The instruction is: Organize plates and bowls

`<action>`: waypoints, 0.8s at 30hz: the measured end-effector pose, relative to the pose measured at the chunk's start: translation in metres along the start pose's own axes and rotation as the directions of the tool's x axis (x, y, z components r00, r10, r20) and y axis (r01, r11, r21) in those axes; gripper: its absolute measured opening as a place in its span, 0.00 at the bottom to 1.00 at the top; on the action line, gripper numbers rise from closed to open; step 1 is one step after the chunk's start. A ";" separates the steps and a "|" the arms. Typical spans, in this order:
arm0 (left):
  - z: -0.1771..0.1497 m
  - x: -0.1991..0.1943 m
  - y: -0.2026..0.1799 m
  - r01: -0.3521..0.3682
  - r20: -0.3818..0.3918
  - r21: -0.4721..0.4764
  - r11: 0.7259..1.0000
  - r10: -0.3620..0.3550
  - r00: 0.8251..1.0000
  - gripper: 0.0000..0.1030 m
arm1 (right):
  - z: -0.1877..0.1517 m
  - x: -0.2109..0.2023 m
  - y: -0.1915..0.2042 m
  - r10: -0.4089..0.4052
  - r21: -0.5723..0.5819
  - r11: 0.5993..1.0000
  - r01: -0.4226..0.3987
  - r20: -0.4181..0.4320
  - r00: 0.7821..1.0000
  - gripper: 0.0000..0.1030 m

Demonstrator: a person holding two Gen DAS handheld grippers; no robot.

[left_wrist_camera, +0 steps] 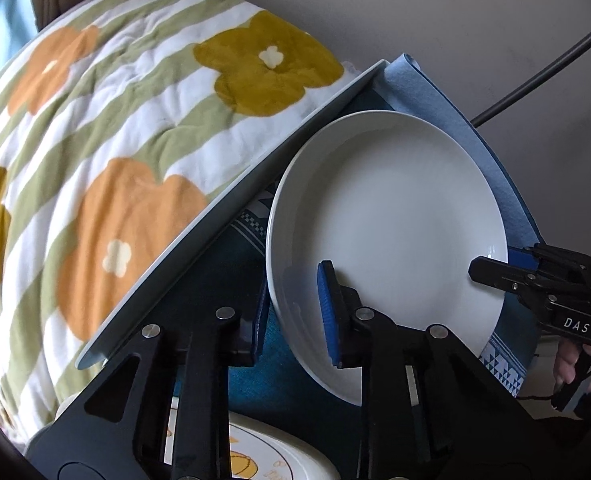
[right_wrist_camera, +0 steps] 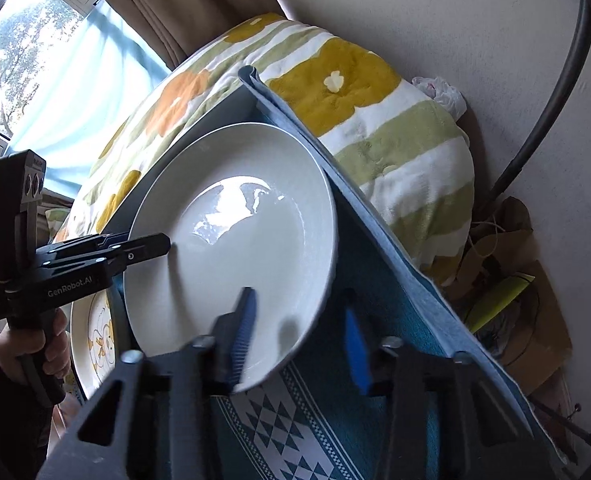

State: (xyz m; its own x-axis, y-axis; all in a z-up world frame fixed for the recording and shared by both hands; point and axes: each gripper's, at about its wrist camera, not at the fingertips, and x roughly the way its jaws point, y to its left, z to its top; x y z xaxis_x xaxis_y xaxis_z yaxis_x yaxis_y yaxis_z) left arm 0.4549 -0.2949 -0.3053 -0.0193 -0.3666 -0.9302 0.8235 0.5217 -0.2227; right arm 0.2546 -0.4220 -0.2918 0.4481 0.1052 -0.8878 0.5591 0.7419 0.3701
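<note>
A large plain white plate lies on a blue patterned cloth. In the left wrist view my left gripper straddles the plate's near rim, jaws apart, one blue pad over the plate and one outside it. My right gripper reaches the plate's opposite rim. In the right wrist view the right gripper also straddles the plate rim, jaws apart, and the left gripper touches the far rim. A second plate with a yellow cartoon print lies beside and partly under the white one; it also shows in the left wrist view.
A quilt with orange and mustard flowers lies along the table's edge. A light blue felt mat sticks out under the cloth. A wall, a dark cable and brown clutter are on the right, a curtained window on the left.
</note>
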 end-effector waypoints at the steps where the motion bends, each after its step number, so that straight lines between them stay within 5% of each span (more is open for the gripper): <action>1: 0.000 0.000 0.000 -0.003 0.002 0.003 1.000 0.003 1.000 0.20 | 0.000 0.001 0.000 0.000 0.002 1.000 0.000 -0.001 1.000 0.25; 5: 0.001 -0.001 0.000 -0.008 0.008 0.005 1.000 0.008 1.000 0.19 | 0.000 0.003 -0.003 -0.021 0.013 1.000 0.020 0.006 1.000 0.15; 24: -0.020 -0.059 -0.027 -0.100 0.122 -0.042 0.994 0.105 0.987 0.19 | -0.002 -0.034 0.010 0.017 -0.094 0.995 -0.014 0.037 0.999 0.15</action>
State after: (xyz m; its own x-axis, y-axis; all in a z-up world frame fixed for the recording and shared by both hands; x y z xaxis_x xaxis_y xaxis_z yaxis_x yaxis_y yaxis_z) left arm 0.4220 -0.2717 -0.2503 0.1366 -0.4015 -0.9056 0.7970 0.5875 -0.1403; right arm 0.2438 -0.4165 -0.2585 0.4834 0.0933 -0.8704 0.4846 0.7995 0.3548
